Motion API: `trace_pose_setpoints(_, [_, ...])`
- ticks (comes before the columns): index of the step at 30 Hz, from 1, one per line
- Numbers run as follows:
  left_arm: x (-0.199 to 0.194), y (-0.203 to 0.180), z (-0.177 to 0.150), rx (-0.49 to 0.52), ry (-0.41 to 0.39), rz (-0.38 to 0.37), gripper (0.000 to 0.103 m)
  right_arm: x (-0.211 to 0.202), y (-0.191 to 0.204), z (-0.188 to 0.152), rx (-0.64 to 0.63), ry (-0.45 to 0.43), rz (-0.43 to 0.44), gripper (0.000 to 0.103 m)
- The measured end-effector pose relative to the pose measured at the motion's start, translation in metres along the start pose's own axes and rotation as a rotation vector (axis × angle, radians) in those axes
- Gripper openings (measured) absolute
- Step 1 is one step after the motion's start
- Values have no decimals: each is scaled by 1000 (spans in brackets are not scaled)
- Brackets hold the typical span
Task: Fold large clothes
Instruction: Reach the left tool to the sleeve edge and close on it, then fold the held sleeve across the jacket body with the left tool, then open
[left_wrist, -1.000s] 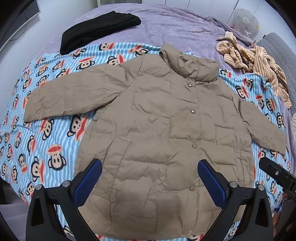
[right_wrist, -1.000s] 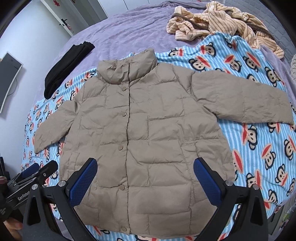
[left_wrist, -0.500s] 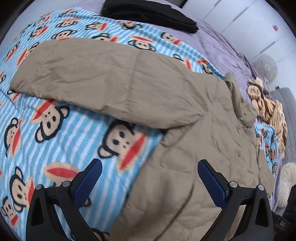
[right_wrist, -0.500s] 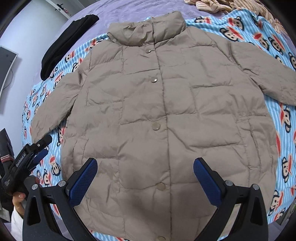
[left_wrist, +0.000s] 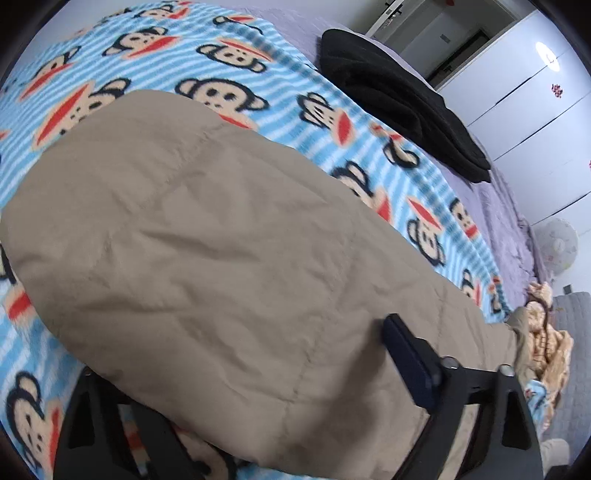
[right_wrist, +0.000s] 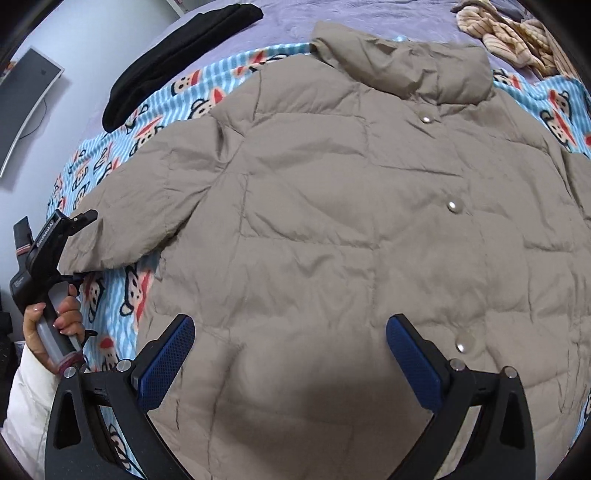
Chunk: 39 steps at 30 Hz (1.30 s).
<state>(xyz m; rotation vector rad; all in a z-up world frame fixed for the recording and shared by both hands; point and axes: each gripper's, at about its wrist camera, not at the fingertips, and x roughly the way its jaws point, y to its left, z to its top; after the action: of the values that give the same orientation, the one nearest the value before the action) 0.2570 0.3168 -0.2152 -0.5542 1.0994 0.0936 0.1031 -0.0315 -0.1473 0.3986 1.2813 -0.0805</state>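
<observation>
A tan puffer jacket (right_wrist: 351, 221) lies front up and spread flat on a blue monkey-print blanket (right_wrist: 122, 147). Its left sleeve (left_wrist: 207, 251) fills the left wrist view. My left gripper (left_wrist: 258, 369) is open and straddles the sleeve cuff: the right finger (left_wrist: 406, 362) lies on top of the sleeve, the left finger is hidden beneath the fabric. It also shows in the right wrist view (right_wrist: 70, 243) at the cuff. My right gripper (right_wrist: 290, 362) is open and empty, hovering over the jacket's lower front.
A folded black garment (right_wrist: 177, 55) lies on the purple bedspread (right_wrist: 288, 14) at the back left. A crumpled striped beige garment (right_wrist: 517, 33) lies at the back right. A monitor (right_wrist: 26, 103) stands on the left past the bed. White cabinets (left_wrist: 517, 92) line the far wall.
My left gripper has swung left and down from over the jacket's hem to the left sleeve cuff and now straddles it. My right gripper has moved closer over the jacket body.
</observation>
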Motion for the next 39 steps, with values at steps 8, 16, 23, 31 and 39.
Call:
trace_pose_setpoints(8, [-23,-16,16,116,-87,7,9,23,32,64,36,-71,126,12])
trace_pose_setpoints(16, [-110,-54,0,378,-253,-63,9,73,66,81,73,-16,325,8])
trace_pose_setpoints(23, [-135,-171,-46,638,-274,-209,9,122,55,69,169,73,411,5])
trace_pose_setpoints(31, [-103,-329,-176,918,-164,-340,9,46,-27,55,237,7,459,5])
trace_pose_setpoints(39, [-20,-329,-269,1068,28,-135,11,-15,-155,34,332,-71,228,5])
